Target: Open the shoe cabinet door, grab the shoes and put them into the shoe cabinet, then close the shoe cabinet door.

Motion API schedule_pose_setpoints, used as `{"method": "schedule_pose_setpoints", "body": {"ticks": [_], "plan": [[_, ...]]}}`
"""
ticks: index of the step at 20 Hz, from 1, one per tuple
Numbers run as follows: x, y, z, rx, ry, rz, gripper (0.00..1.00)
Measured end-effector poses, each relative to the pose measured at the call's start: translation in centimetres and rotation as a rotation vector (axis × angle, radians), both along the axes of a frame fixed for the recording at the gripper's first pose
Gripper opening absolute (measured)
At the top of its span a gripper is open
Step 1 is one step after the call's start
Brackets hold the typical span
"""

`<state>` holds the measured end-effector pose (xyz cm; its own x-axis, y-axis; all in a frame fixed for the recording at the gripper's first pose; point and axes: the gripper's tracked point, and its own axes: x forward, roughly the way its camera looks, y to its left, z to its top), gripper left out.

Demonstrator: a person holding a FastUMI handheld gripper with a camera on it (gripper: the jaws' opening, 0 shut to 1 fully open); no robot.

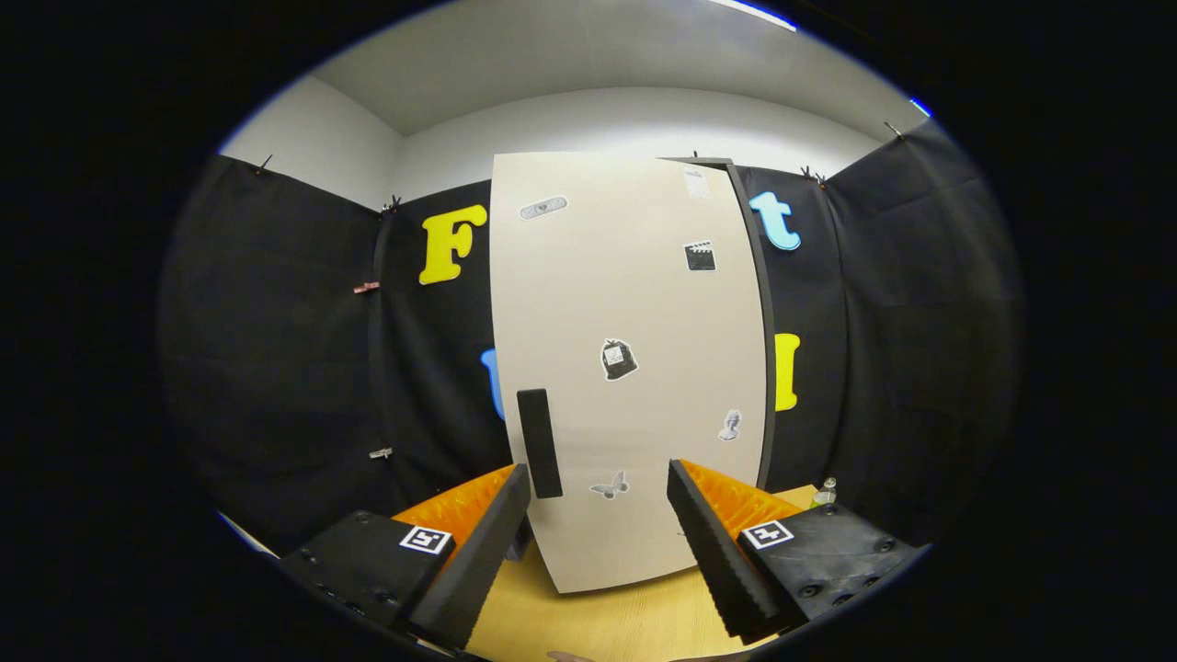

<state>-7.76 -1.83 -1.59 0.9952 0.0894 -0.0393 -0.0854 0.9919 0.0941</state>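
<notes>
Beige door (634, 368): shut, flat against the cabinet on the wooden surface (607, 625), just ahead of you.
Handle (539, 442): dark upright bar near the door's left edge, just beyond your left finger.
Claw (598, 542): fingers spread wide, holding nothing.
Shoes: can't tell where they lie.
Stage: a shut door fits either end of the job.
Care: if you grip the handle, centre it between both fingers before squeezing.

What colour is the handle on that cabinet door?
Black, on the beige cabinet door; the handle shows best in the gripper view, just beyond the open gripper.
</notes>
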Motion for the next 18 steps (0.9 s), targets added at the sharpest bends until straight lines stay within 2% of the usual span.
{"method": "schedule_pose_setpoints", "body": {"ticks": [18], "plan": [[-0.1,1.1,0.0,-0.014,-0.013,0.032,0.98]]}}
